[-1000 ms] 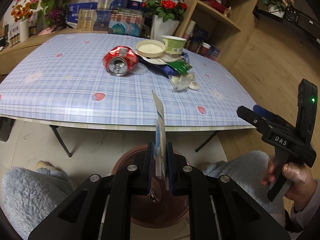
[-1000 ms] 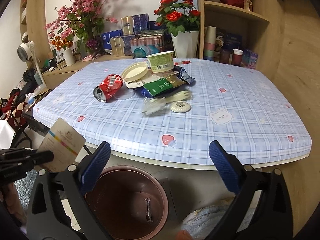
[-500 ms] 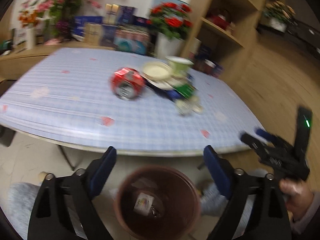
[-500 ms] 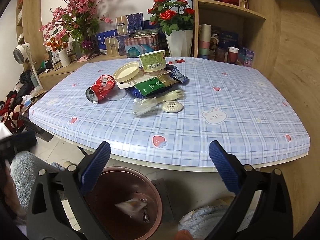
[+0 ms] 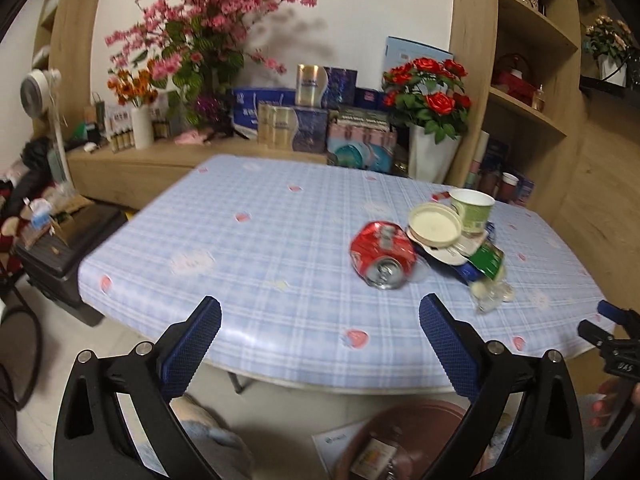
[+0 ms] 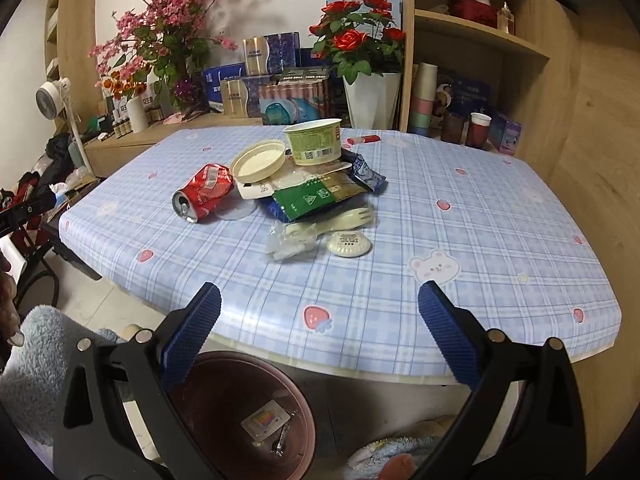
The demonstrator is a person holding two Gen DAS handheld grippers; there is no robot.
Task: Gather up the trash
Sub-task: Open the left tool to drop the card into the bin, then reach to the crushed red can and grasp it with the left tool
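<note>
Two grippers hang wide open at the near edge of the worktop, neither with anything between its fingers. The left gripper has just been opening, and the gap between its blue pads is bare; I take it as freed up for the next piece. The right gripper stands just as wide and waits above the brown bin.

That bin sits on the floor, partly tucked under the worktop's near edge, which makes sense: anything lifted off the cloth only needs to come back over the rim and be let go. One small printed card already lies flat at its bottom.

The rest of the trash is bunched in one heap toward the middle of the worktop. A crushed red can lies on its side, mouth toward the person. Just beside it are a cream lid and a green paper bowl, resting on flat wrappers. A plastic fork in crumpled film and a small round white piece lie nearest. I judge most of the job remains.
</note>
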